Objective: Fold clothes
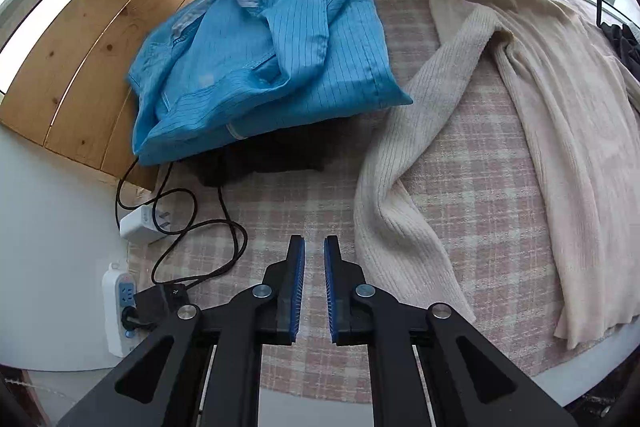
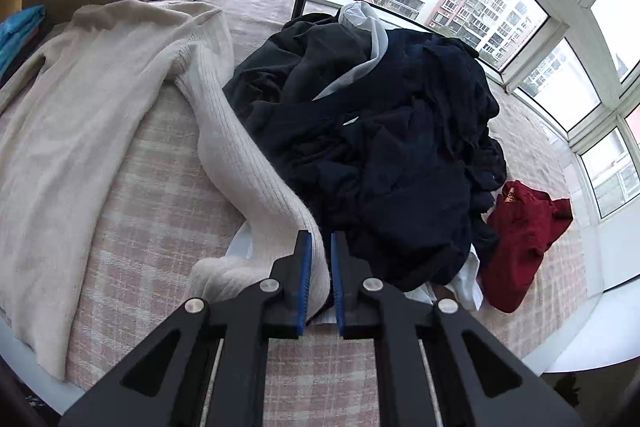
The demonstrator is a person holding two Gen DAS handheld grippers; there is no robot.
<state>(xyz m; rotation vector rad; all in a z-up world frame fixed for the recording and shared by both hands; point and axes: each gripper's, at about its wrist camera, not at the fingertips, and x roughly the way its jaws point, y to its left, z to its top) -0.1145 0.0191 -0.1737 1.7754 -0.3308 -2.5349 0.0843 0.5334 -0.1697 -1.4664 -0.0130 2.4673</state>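
A cream sweater (image 1: pixel 560 115) lies spread on the checked surface (image 1: pixel 280 211), collar far from the jaws, hem near, its long axis running away from them. One ribbed sleeve (image 1: pixel 400 155) trails just right of the left gripper (image 1: pixel 314 259), whose jaws are nearly closed, gripping nothing. The other sleeve (image 2: pixel 248 163) runs down to the right gripper (image 2: pixel 321 251); its narrow jaws straddle the sleeve's edge, but I cannot tell if they pinch it. Beyond left: a folded blue shirt (image 1: pixel 260 59). Right: a dark pile (image 2: pixel 392 147) against the sleeve.
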